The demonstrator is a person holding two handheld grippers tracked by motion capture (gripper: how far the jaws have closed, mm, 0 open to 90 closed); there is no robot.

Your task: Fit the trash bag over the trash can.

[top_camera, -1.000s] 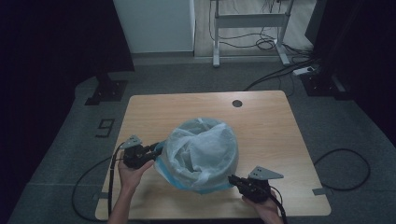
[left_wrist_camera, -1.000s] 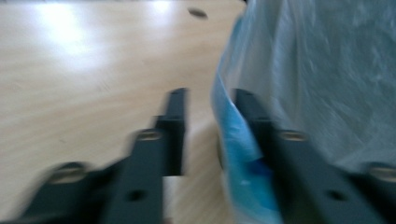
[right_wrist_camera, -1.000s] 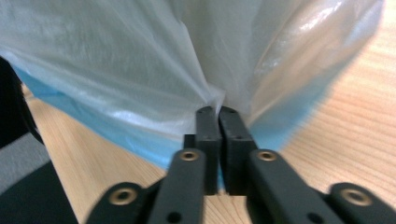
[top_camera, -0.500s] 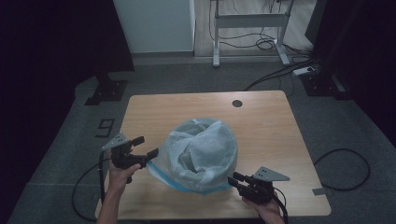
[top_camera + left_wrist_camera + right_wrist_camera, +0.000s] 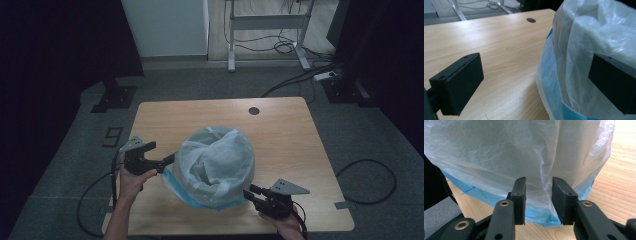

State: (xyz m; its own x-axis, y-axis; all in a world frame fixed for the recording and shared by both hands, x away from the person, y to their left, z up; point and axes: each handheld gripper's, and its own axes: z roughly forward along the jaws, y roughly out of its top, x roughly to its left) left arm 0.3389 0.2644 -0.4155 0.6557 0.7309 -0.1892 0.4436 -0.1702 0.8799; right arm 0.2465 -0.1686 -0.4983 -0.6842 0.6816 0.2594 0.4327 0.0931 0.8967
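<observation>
Left gripper (image 5: 167,161): held level in the person's left hand (image 5: 131,181) at the left edge of the wooden table (image 5: 280,130), jaws pointing toward the bag. The jaws have just been opening and now stand spread wide. In the left gripper view one finger (image 5: 459,85) sits over bare tabletop and the other finger (image 5: 614,80) lies in front of the bag's side. The film bulges into the gap from the right, but neither pad visibly presses on it. Nothing is gripped.

Translucent plastic bag (image 5: 217,165): stands in the middle of the table, between the two grippers. It is puffed into a rounded dome of crinkled whitish film, with a blue band (image 5: 175,185) showing at its base. In the left gripper view the bag (image 5: 584,50) lies just beyond and to the right of the fingertips. A round cable hole (image 5: 254,110) sits in the tabletop on the far side of the bag, well apart from both grippers.

Right gripper (image 5: 252,194): held in the person's right hand (image 5: 285,226) at the near right of the table, its jaws reaching the bag's lower edge. The jaws have just been opening and are partly spread. In the right gripper view a vertical fold of film (image 5: 546,182) hangs between the two fingers (image 5: 520,195). A clear gap shows on each side of it, so the pads are not pinching it. The blue band (image 5: 536,213) passes just behind the fingertips.
</observation>
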